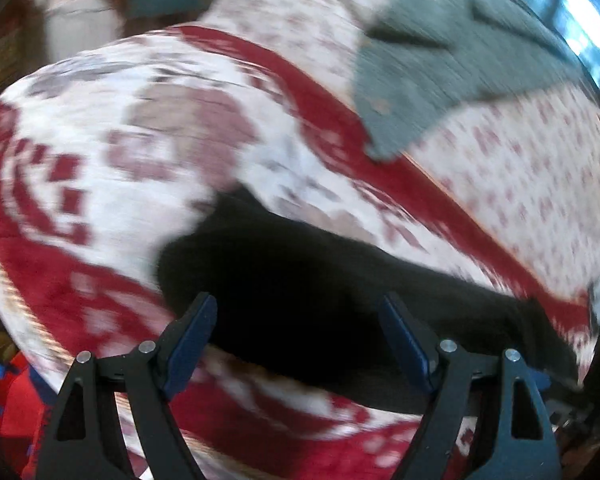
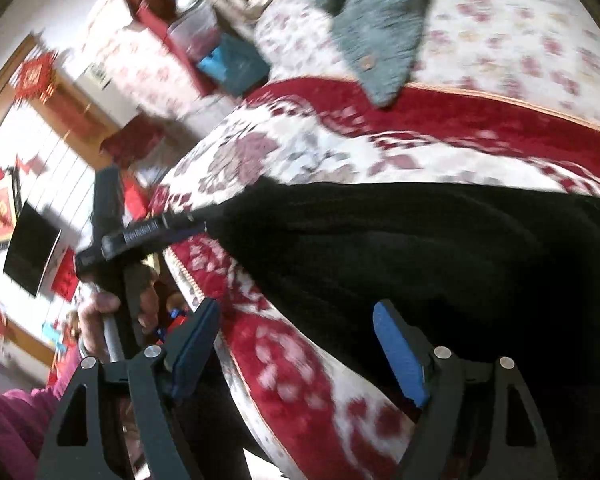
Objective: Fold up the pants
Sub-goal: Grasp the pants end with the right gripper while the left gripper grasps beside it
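Note:
The black pants (image 1: 300, 280) lie on a red and white patterned blanket (image 1: 100, 208) on a bed; the picture is blurred by motion. My left gripper (image 1: 298, 308) is open just above the pants, with black cloth showing in the gap and no pad pressing on it. In the right wrist view the pants (image 2: 420, 260) spread to the right. My right gripper (image 2: 296, 320) is open over the blanket's (image 2: 292, 360) edge, its right finger over black cloth. A hand (image 2: 96, 312) holds the left gripper there, one of its fingers (image 2: 152, 229) reaching to the pants' left corner.
A grey-green knitted garment (image 1: 440, 60) lies on the floral sheet (image 1: 520, 168) beyond the blanket. A blue box (image 2: 232, 64) and a clear container (image 2: 192, 28) stand past the bed's far side. The bed's edge (image 2: 228, 360) drops off at the left, beside a magenta sleeve (image 2: 8, 428).

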{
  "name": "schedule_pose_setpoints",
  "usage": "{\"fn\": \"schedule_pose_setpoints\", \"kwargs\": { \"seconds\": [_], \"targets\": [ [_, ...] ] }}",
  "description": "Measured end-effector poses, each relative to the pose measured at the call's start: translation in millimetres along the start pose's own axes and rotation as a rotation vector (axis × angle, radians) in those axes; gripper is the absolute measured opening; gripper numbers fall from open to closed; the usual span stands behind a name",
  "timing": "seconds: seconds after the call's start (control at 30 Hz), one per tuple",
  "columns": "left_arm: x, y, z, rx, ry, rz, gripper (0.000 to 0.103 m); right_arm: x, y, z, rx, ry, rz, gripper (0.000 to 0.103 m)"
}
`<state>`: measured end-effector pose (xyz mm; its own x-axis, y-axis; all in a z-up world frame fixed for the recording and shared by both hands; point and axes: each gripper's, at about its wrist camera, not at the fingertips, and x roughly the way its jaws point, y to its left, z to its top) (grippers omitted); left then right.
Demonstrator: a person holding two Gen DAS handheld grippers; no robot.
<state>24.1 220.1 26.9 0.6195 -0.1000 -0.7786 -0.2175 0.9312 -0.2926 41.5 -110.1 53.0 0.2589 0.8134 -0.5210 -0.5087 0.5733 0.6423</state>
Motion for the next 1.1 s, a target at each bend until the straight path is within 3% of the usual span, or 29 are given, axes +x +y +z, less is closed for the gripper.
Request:
{"fn": "schedule_pose_setpoints", "kwargs": {
  "seconds": [0.07,0.13,0.2,0.3,0.47,0.53,0.63,0.73,0.87,0.93,1.0,1.1],
  "targets": [
    [-5,20,10,-0.025,0.003,-0.012,0.085,24,12,8,-0.043,0.022,0.016,0.084],
    [-7,38,16,-0.037,0.009,-0.033,0.095,52,24,16,-0.081,0.057,0.022,0.084],
    [-2,48,17,-0.037,0.033,-0.045,0.095,75,35,21,-0.121,0.089,0.026,0.084],
    [14,55,17,0.002,0.072,0.002,0.095,109,48,26,-0.183,0.129,0.006,0.084],
    [28,61,23,0.004,0.064,0.000,0.095,143,66,32,-0.292,0.173,-0.057,0.084],
    [31,63,21,0.009,0.081,-0.008,0.095,142,67,49,-0.296,0.159,-0.034,0.084],
    [27,65,14,0.014,0.088,-0.028,0.095,147,67,81,-0.343,0.153,-0.069,0.084],
    [25,68,6,-0.004,0.084,-0.061,0.095,175,55,121,-0.378,0.200,-0.106,0.084],
    [24,60,-3,0.006,0.091,-0.089,0.095,220,58,150,-0.421,0.269,-0.077,0.083],
    [21,55,-4,-0.002,0.053,-0.125,0.095,239,64,157,-0.447,0.298,-0.048,0.078],
    [25,52,-5,-0.023,0.056,-0.141,0.095,259,74,160,-0.502,0.342,-0.030,0.060],
    [39,48,-6,-0.025,0.077,-0.138,0.095,282,88,150,-0.625,0.427,-0.013,0.057]
  ]
}}
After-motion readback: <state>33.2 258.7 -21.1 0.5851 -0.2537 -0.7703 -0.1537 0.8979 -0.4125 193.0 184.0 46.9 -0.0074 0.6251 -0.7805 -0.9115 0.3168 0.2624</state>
